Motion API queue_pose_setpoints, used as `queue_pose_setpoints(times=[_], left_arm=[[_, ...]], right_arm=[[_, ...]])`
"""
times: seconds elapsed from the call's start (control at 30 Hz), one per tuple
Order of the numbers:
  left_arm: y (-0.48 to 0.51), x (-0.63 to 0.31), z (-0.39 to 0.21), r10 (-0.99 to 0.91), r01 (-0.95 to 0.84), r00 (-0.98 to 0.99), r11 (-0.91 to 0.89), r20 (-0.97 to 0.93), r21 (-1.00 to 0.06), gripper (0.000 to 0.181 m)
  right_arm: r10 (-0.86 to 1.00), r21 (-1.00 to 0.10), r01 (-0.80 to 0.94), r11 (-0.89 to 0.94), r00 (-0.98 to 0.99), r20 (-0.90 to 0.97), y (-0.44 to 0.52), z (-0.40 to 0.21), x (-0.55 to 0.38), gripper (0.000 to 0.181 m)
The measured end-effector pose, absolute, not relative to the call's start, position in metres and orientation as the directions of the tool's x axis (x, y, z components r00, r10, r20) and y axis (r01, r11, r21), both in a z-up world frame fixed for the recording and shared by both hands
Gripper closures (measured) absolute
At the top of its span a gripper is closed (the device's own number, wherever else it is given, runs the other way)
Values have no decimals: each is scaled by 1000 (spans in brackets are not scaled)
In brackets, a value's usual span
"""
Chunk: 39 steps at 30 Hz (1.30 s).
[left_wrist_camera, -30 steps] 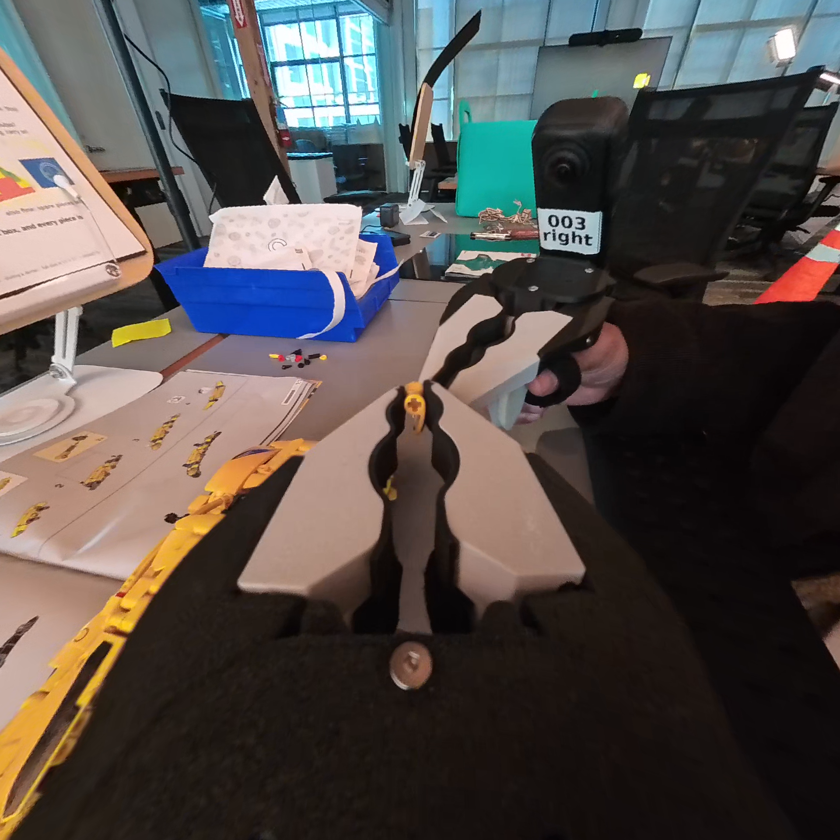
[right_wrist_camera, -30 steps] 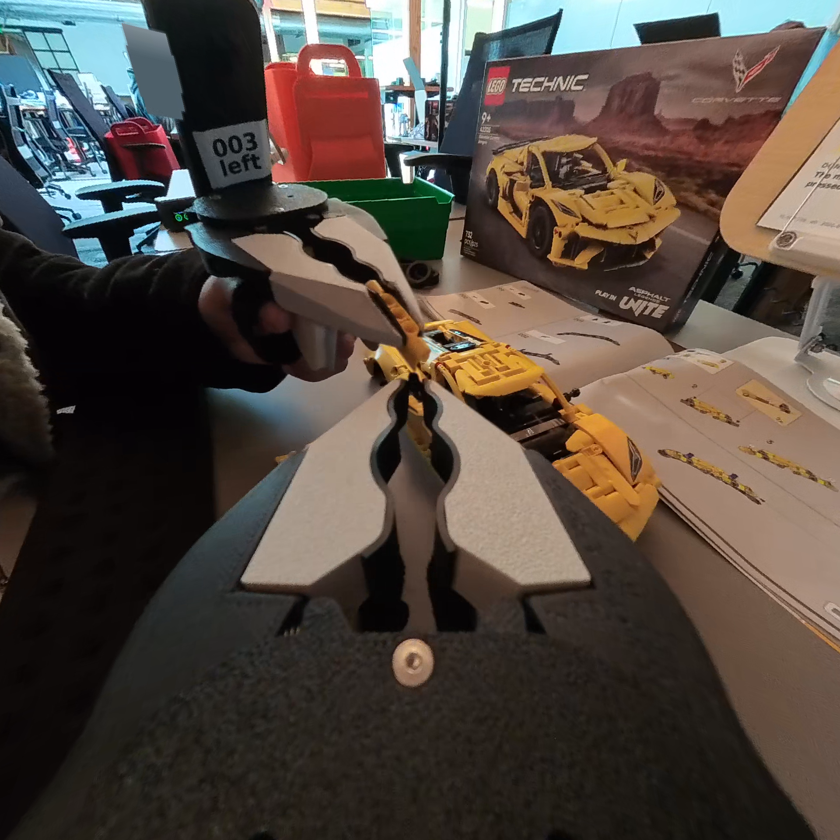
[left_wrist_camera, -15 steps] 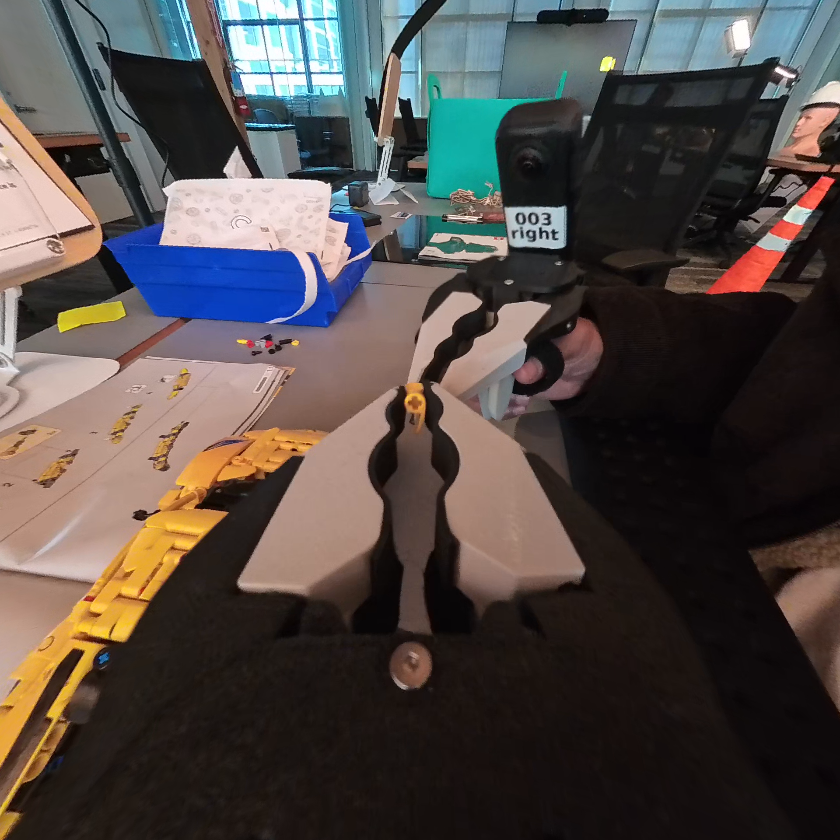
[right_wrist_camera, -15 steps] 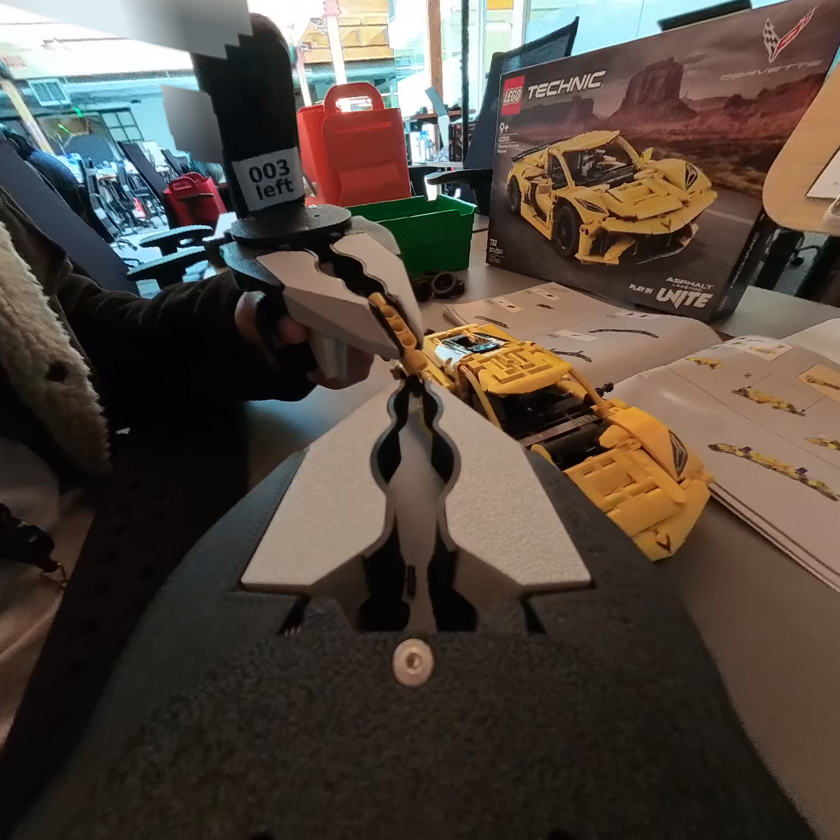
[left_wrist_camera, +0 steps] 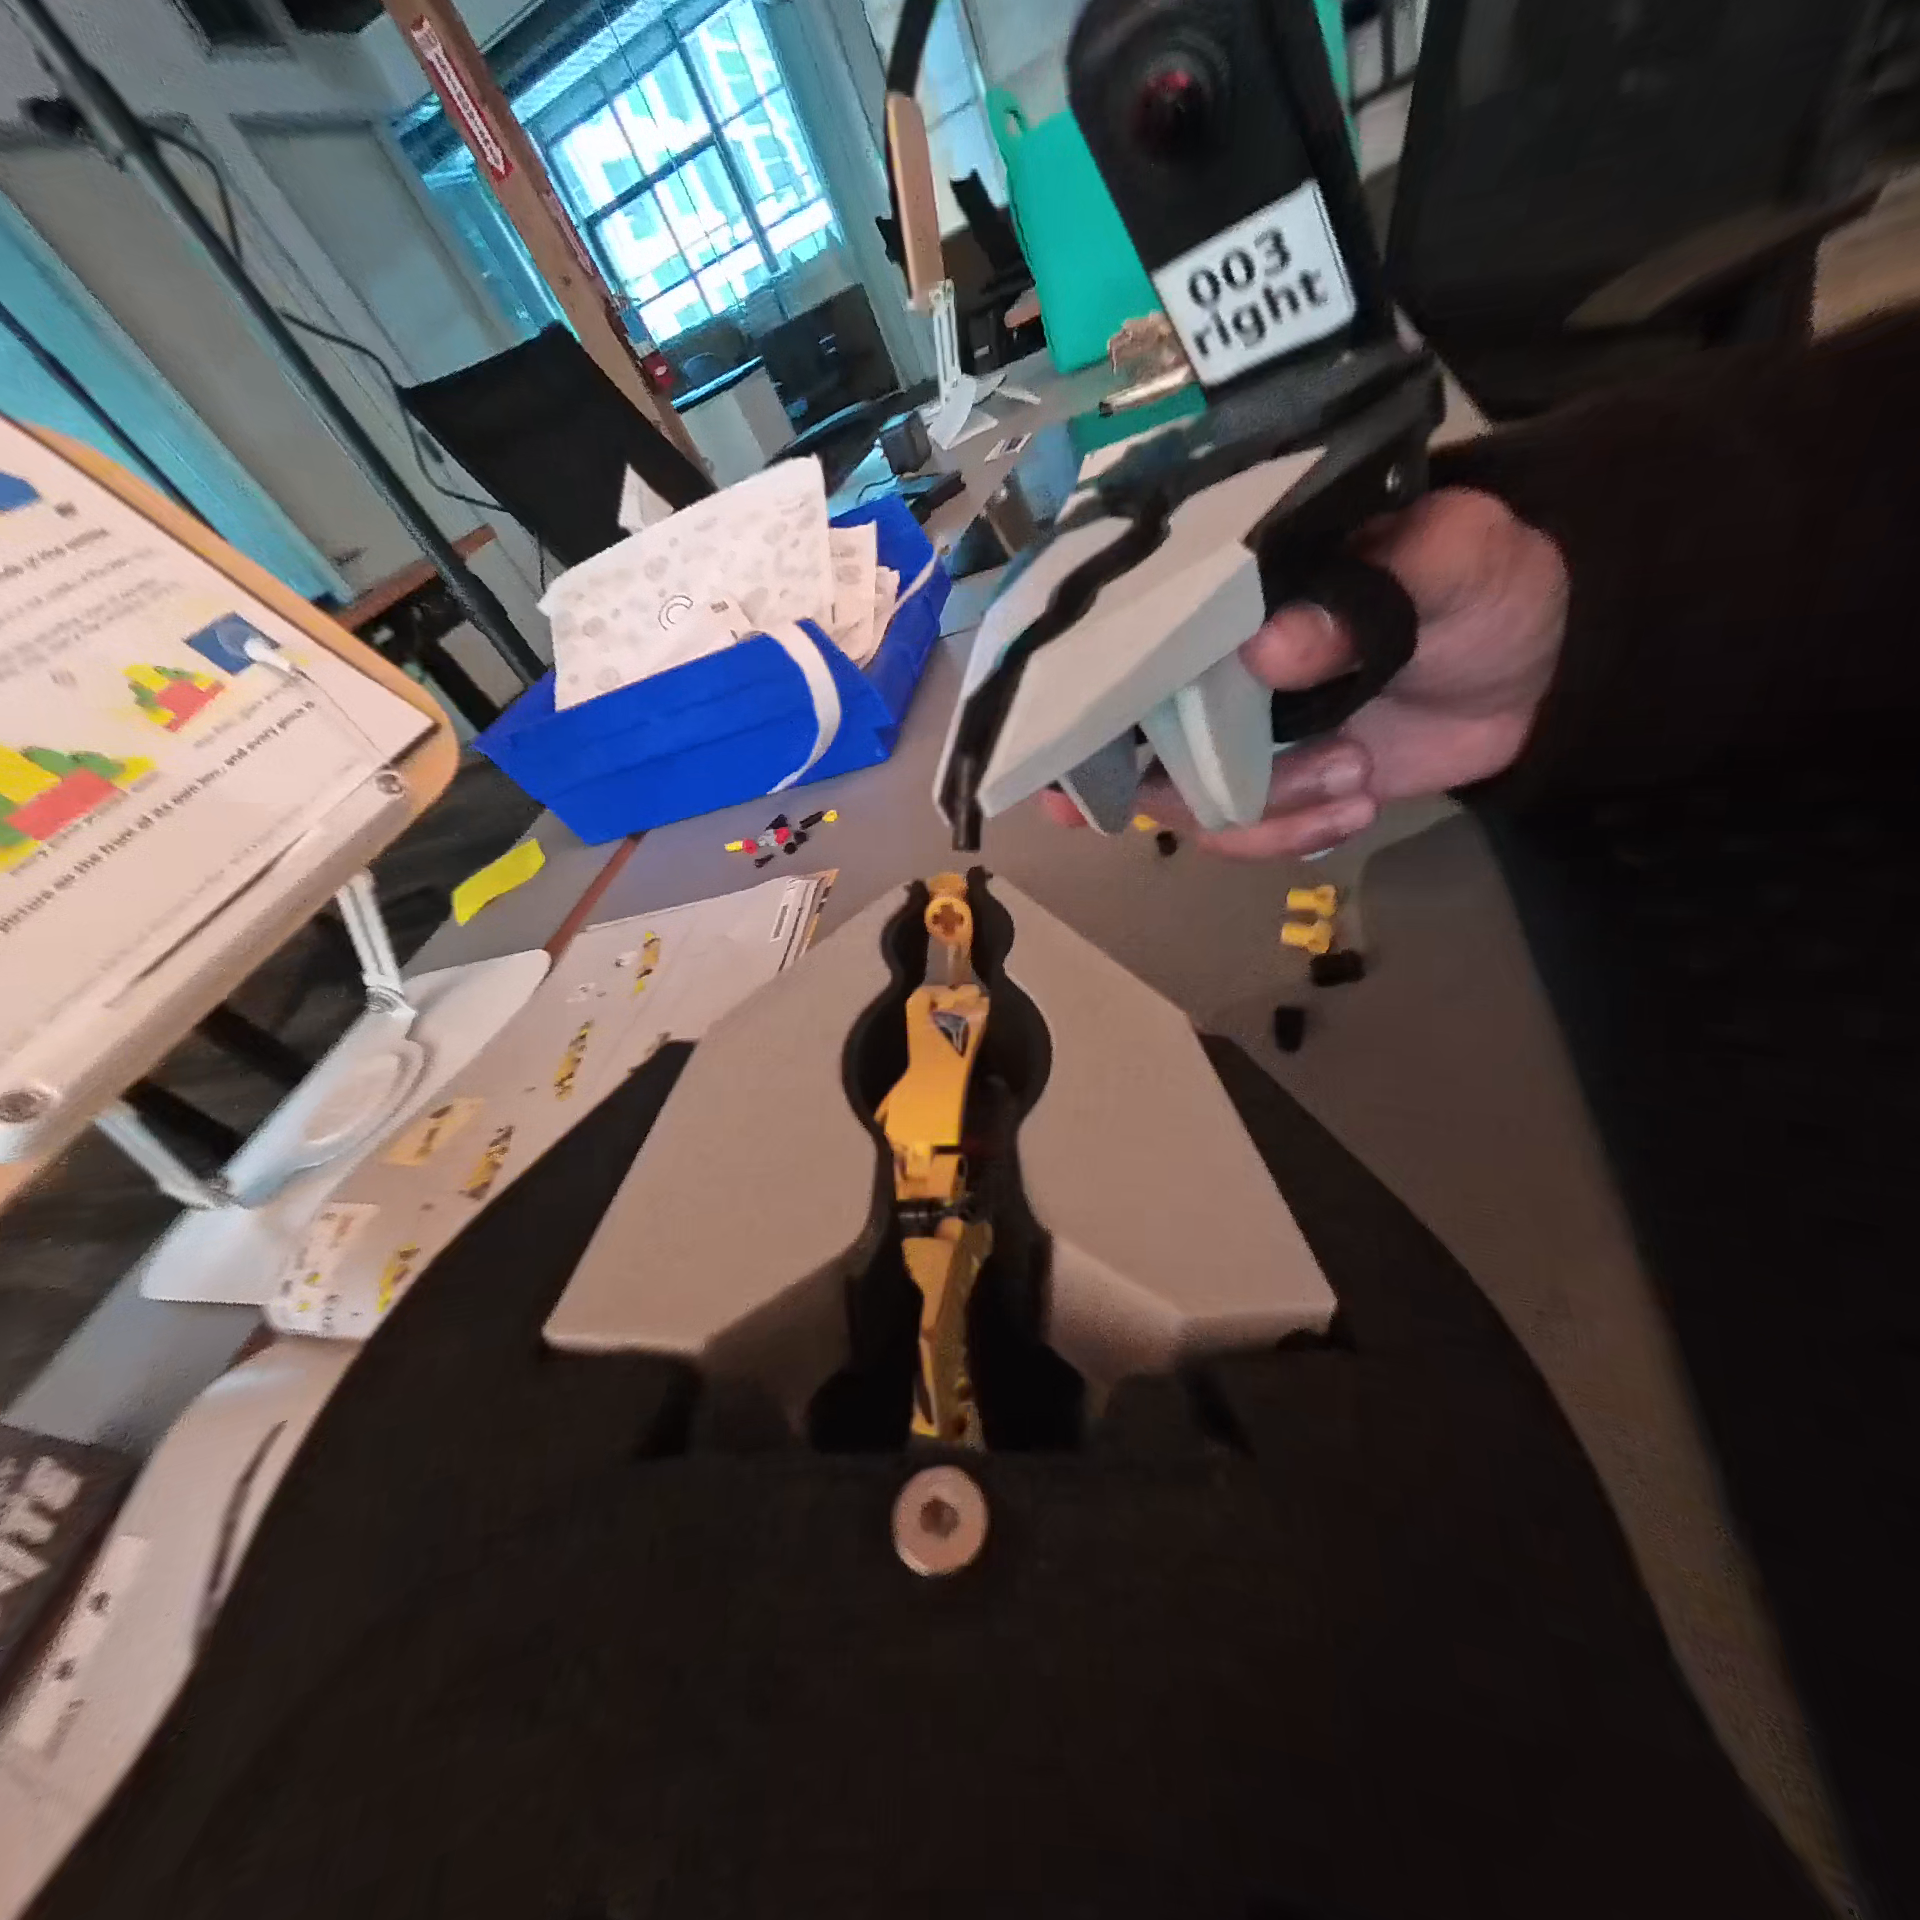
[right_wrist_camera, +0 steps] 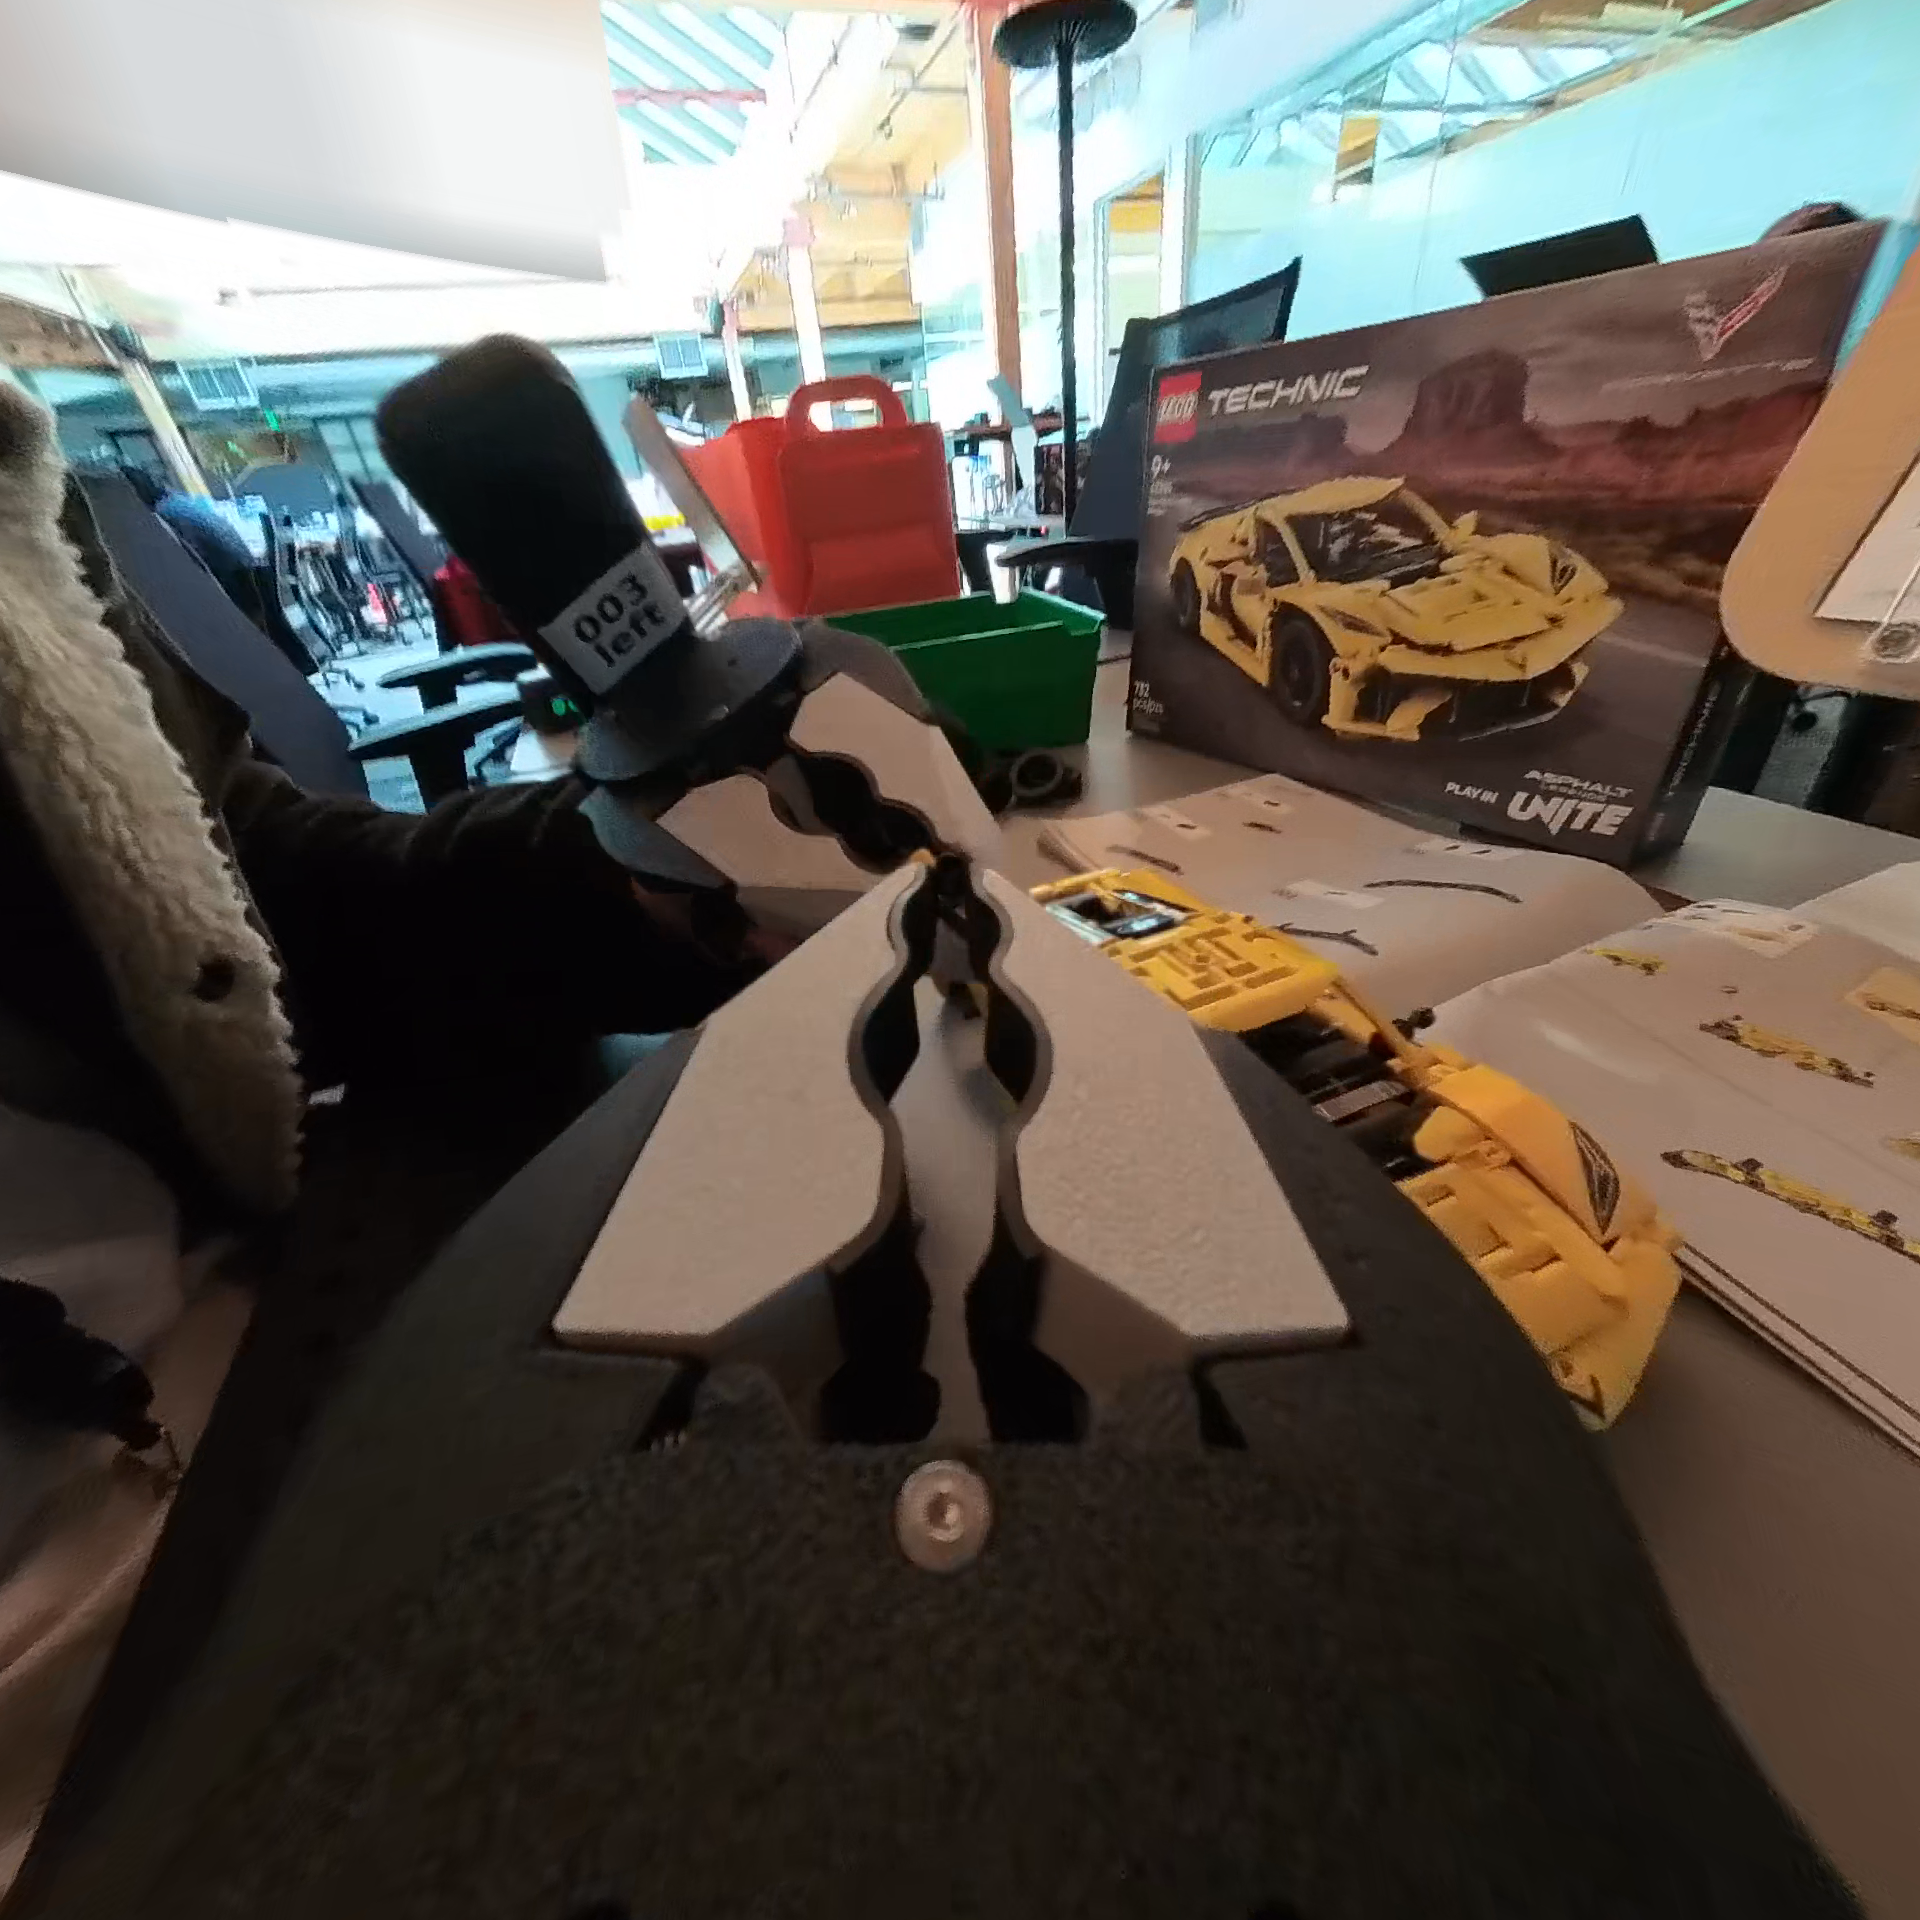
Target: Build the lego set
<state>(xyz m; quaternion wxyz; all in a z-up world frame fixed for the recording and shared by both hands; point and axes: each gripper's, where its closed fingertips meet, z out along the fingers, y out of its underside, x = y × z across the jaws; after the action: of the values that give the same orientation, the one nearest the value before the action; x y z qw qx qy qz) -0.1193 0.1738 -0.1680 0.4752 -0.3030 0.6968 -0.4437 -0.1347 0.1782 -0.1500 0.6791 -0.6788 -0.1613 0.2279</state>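
At centre frame the left gripper (left_wrist_camera: pixel 951 894) is clamped on a slim yellow Technic sub-assembly (left_wrist_camera: pixel 940 1101). The right gripper (left_wrist_camera: pixel 961 821), just above it, has its tips pinched nearly together; whether they hold anything I cannot tell. The yellow car model (right_wrist_camera: pixel 1351 1049) sits at right on the instruction booklet (right_wrist_camera: pixel 1714 997). Likely step: fitting a small part; the next move needs careful alignment with the assembly's tip.
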Motion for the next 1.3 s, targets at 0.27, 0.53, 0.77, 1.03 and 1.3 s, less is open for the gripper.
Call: queue_pose_setpoints(times=[0.27, 0.53, 0.77, 1.03, 1.3], left_arm=[[171, -116, -179, -833, -54, -374, 459, -408, -887, 174], [172, -114, -189, -816, -118, -357, 522, -454, -845, 175], [168, -114, -184, -850, -116, -363, 448, -382, -887, 176], [170, -114, -182, -823, -96, -341, 511, -454, -854, 175], [172, -111, -194, -720, -92, -310, 672, -621, -735, 175]], right_arm=[[519, -997, -38, -68, 852, -68, 181, -163, -135, 177], [499, -994, 53, -93, 867, -1, 182, -174, -134, 177], [548, -984, -141, -112, 817, -179, 177, -171, -132, 177], [529, -991, -68, -116, 840, -120, 177, -172, -132, 177], [445, -957, 108, -269, 895, -24, 176, -188, -117, 176]])
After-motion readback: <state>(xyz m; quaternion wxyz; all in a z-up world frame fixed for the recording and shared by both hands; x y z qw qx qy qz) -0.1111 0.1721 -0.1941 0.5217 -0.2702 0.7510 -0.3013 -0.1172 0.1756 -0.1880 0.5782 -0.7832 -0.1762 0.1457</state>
